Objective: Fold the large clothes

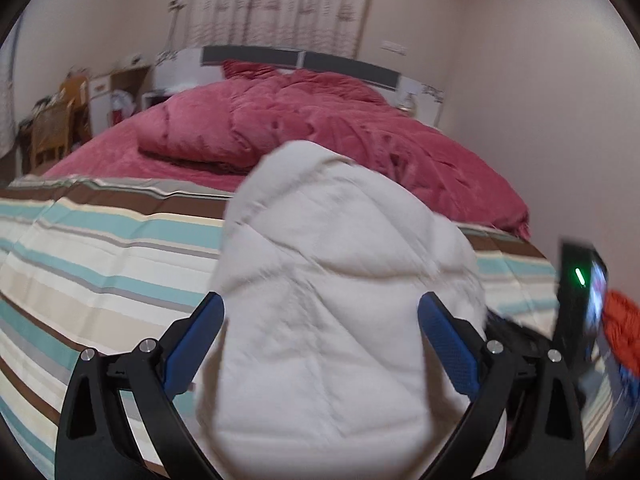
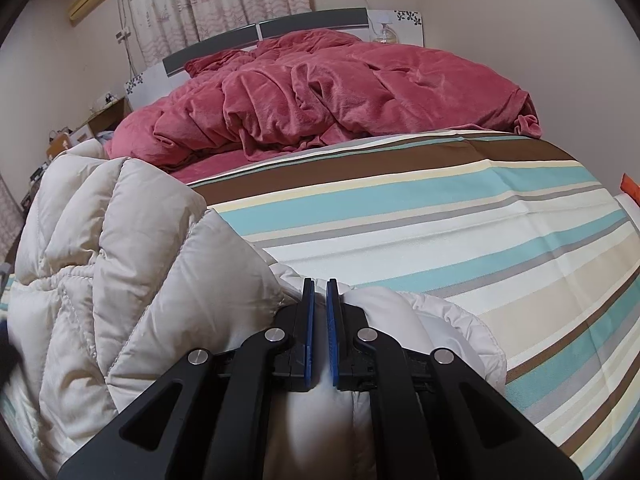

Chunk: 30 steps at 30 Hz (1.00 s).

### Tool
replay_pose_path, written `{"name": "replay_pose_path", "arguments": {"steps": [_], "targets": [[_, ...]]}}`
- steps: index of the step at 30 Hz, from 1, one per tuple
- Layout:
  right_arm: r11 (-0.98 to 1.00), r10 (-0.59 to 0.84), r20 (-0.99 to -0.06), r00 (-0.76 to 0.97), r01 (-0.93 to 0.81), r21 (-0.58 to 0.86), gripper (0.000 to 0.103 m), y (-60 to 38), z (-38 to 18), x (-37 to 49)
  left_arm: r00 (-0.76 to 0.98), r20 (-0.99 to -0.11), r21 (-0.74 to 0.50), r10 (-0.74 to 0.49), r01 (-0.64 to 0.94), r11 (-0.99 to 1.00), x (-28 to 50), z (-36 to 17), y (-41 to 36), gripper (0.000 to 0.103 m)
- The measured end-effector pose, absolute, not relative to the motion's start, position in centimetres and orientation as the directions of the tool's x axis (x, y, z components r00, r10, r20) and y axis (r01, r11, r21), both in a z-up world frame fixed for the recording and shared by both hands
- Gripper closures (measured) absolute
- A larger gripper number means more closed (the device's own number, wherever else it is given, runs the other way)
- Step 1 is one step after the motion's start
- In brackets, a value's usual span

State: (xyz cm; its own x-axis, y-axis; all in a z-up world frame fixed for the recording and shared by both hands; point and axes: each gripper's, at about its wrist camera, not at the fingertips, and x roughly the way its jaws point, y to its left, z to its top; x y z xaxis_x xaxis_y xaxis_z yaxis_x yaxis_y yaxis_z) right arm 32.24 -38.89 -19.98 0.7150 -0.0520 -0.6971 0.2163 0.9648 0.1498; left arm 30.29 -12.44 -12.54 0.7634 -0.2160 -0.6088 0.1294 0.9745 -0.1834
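Two claws are on one puffy cream quilted jacket (image 2: 132, 264), and they are doing very different jobs. Over on the right claw (image 2: 321, 292), the blue pads are pressed almost together with only a sliver showing between them, right at a gathered hem edge of the jacket; it looks pinched on that edge, most likely to anchor it while the rest gets turned over. The left claw (image 1: 320, 312) is spread wide, its blue fingers (image 1: 192, 344) standing either side of a raised hump of the jacket (image 1: 340, 280), gripping nothing that I can see. The picture is blurred there, so whether the padding brushes the pads I cannot tell.

Where is the jacket? Heaped on the striped sheet (image 2: 460, 240), at its near edge, bunched rather than flat, with bare stripes beyond it. That open stretch of sheet reads as the folding ground. Past the far edge of the striped sheet lies a rumpled red blanket (image 2: 320, 92), well clear of the work. My read: early going, with the jacket needing to be spread or doubled over next.
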Motion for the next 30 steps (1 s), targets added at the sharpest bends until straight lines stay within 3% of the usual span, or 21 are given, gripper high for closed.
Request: {"name": "replay_pose_path", "arguments": {"steps": [5, 9, 14, 30], "targets": [[0.964, -0.052, -0.697, 0.715, 0.218, 0.151, 0.097, -39.0, -20.0, 32.2, 0.727, -0.667, -0.142, -0.16, 0.088, 0.986, 34.6, -12.8, -12.9, 0.004], [0.963, -0.055, -0.698, 0.714, 0.223, 0.152, 0.097, -39.2, -20.0, 32.2, 0.711, -0.698, -0.005, -0.089, 0.12, 0.993, 36.4, -14.0, -15.2, 0.002], [0.961, -0.059, -0.699, 0.713, 0.229, 0.153, 0.097, -39.2, -20.1, 32.3, 0.668, -0.732, -0.072, -0.133, 0.118, 0.99, 37.6, -16.6, -14.6, 0.002], [0.961, -0.098, -0.705, 0.703, 0.251, 0.117, 0.097, -38.8, -20.6, 32.9, 0.691, -0.716, -0.037, -0.099, 0.104, 0.994, 37.9, -18.9, -15.4, 0.002]]}}
